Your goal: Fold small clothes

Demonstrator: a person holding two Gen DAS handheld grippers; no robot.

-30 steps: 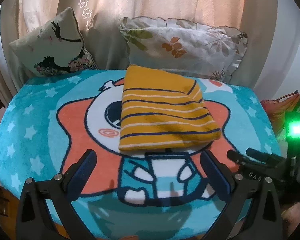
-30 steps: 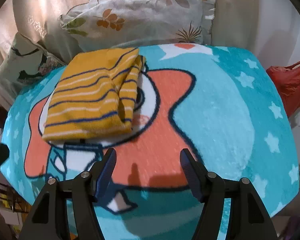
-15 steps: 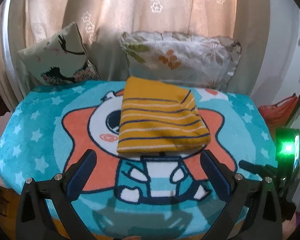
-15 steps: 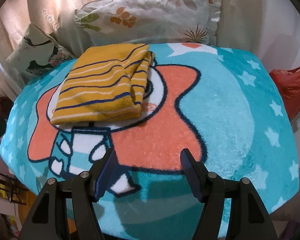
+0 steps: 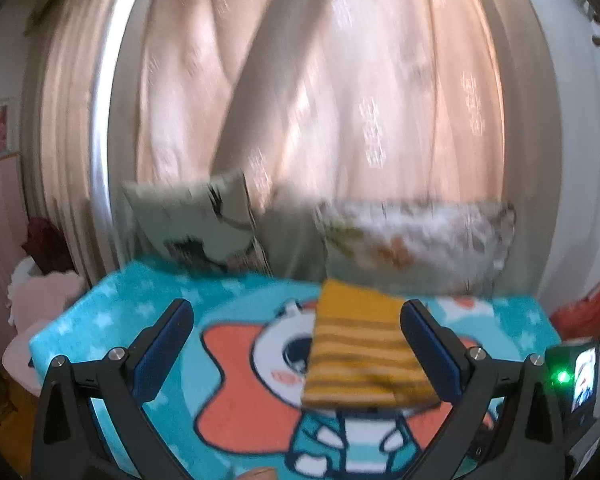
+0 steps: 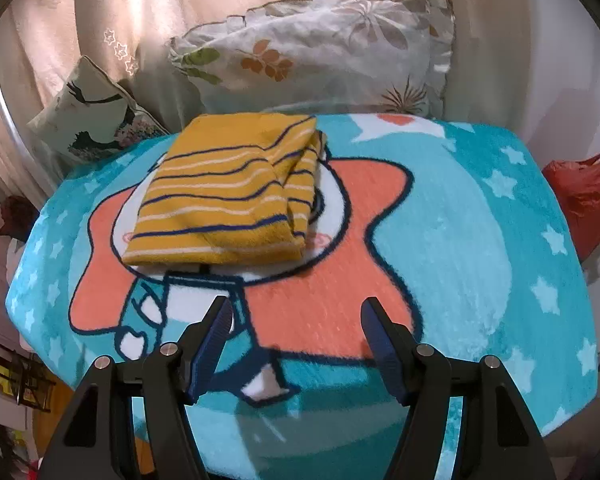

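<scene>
Nearest me, my right gripper [image 6: 296, 332] hangs over the cartoon blanket [image 6: 460, 240], jaws wide, nothing between them. My left gripper [image 5: 296, 344] is also wide and empty; its view is blurred. Beyond, at 11 o'clock in the right view, the folded yellow striped garment [image 6: 228, 192] lies flat on the blanket, apart from both grippers. Farther, a floral pillow [image 6: 320, 48] at 12 and a bird-print cushion [image 6: 96, 116] at 10 lean against the curtain [image 5: 340, 80].

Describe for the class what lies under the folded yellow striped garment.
The folded yellow striped garment rests on the teal cartoon blanket, over the character's white face. The print directly beneath is covered, so it cannot be seen.
</scene>
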